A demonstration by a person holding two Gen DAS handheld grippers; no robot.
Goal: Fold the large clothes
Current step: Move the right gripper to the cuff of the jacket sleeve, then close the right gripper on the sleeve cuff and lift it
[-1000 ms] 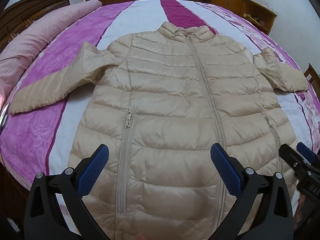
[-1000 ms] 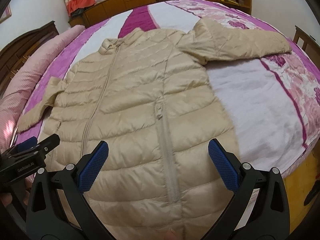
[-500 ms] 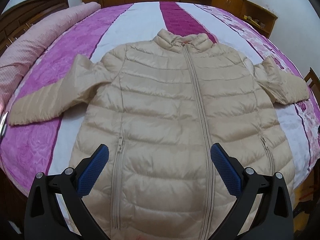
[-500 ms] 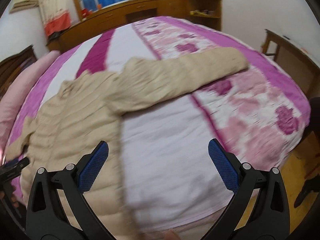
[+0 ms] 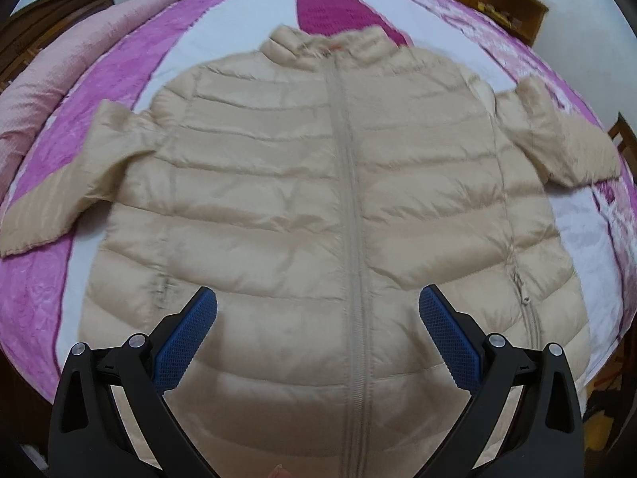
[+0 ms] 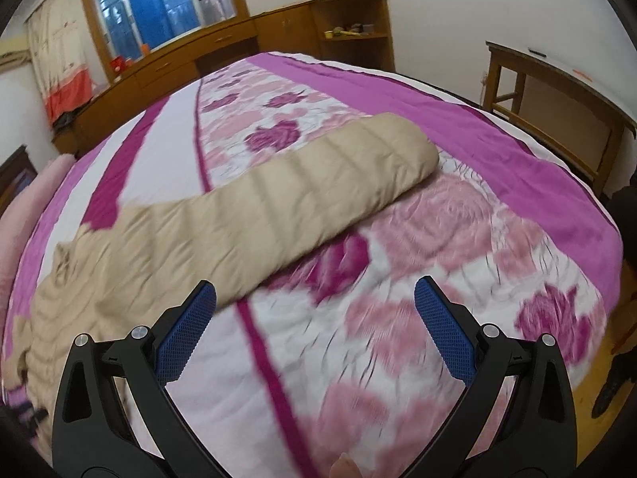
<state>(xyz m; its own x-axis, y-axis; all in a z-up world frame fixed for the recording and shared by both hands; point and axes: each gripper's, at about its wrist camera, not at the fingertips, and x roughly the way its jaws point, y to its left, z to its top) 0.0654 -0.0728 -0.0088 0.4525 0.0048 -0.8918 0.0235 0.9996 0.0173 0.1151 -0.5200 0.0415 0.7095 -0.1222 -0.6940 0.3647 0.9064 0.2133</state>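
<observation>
A beige quilted puffer jacket (image 5: 278, 183) lies flat and zipped on the bed, collar at the far end, both sleeves spread out. My left gripper (image 5: 317, 338) is open and empty, hovering over the jacket's lower front beside the centre zip. My right gripper (image 6: 314, 330) is open and empty above the bedspread, just near of the jacket's right sleeve (image 6: 302, 199). That sleeve runs diagonally away to the right, and its cuff (image 6: 410, 147) lies on the floral stripe.
The bed has a purple, white and floral quilted spread (image 6: 458, 239). A pink bolster (image 5: 59, 71) lies along its left side. Wooden cabinets (image 6: 223, 47) stand beyond the bed and a wooden table (image 6: 557, 91) stands at the right, near the bed's edge.
My right gripper has swung right, from over the jacket body to the right sleeve. My left gripper has shifted right, and the jacket's zip is now centred in its view. Both stayed open.
</observation>
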